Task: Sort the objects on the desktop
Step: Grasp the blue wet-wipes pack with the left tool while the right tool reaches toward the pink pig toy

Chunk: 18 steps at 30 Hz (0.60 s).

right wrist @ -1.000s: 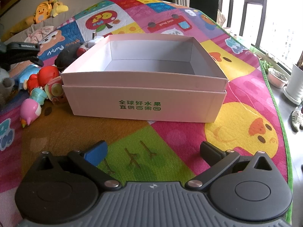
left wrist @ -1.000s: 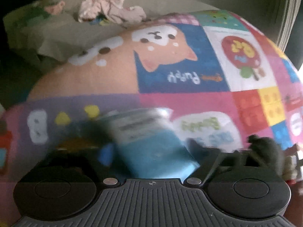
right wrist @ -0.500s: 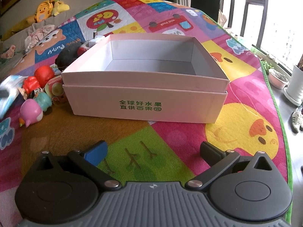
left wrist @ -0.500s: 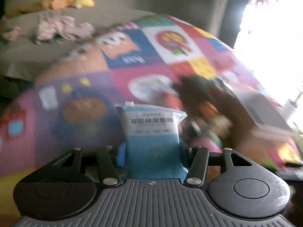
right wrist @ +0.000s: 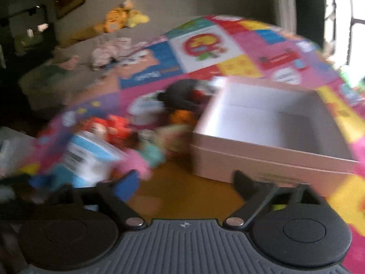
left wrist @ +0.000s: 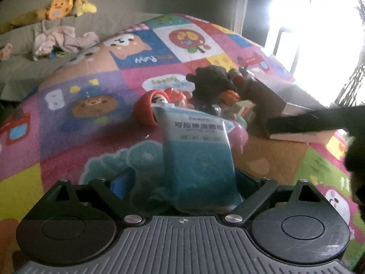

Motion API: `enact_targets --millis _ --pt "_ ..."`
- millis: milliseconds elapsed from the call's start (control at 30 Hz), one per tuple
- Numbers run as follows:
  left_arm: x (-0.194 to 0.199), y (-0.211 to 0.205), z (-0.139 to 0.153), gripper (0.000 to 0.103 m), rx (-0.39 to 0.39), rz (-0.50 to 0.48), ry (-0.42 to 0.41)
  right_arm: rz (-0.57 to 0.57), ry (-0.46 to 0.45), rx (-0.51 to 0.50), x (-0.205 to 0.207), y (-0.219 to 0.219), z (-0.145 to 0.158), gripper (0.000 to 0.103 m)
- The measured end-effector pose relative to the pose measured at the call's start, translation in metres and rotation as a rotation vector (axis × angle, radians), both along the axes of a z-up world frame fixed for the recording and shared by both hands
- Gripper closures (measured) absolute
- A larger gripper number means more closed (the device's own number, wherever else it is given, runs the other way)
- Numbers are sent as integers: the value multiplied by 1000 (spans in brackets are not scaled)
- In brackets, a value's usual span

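My left gripper [left wrist: 182, 180] has its jaws spread wide. A blue and white packet [left wrist: 198, 155] stands between them, leaning toward the right finger; the left finger with its blue pad [left wrist: 121, 182] is clear of it. The packet also shows blurred in the right wrist view [right wrist: 89, 157]. My right gripper [right wrist: 184, 182] is open and empty, low over the mat in front of the white open box [right wrist: 269, 153]. The box's near corner shows in the left wrist view [left wrist: 280, 105]. Small toys lie left of the box: a red figure [left wrist: 155, 107], a black plush [left wrist: 212, 84].
The colourful play mat [left wrist: 68, 125] covers the floor. A grey sofa with clothes [left wrist: 57, 38] and a yellow plush [left wrist: 66, 6] lies behind it. My right arm shows dark at the right edge [left wrist: 319, 121]. A bright window is at the right.
My left gripper's jaws have opened from around the packet. It swung right toward the toys and box. My right gripper has swung left and closer to the box, with blur.
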<state>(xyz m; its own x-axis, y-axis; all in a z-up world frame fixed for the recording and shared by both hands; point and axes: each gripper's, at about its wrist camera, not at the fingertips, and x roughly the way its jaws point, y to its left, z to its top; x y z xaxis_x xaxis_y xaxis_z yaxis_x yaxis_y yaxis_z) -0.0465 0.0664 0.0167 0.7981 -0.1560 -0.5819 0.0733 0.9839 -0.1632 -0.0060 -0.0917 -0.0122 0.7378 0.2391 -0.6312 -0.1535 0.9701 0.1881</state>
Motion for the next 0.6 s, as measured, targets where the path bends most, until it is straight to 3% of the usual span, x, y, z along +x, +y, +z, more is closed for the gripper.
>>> enact_targets --millis 133,400,567,600 --pt "2 4 -4 6 -38 -4 6 -8 46 48 27 29 -6 44" --pt "1 11 -5 5 -97 -6 -1 38 69 87 44 45 -21 49" --pt "3 13 -6 4 -106 -8 1 83 51 63 15 29 -13 82" --pt "3 13 -6 4 -106 -8 1 85 53 61 8 23 -13 85"
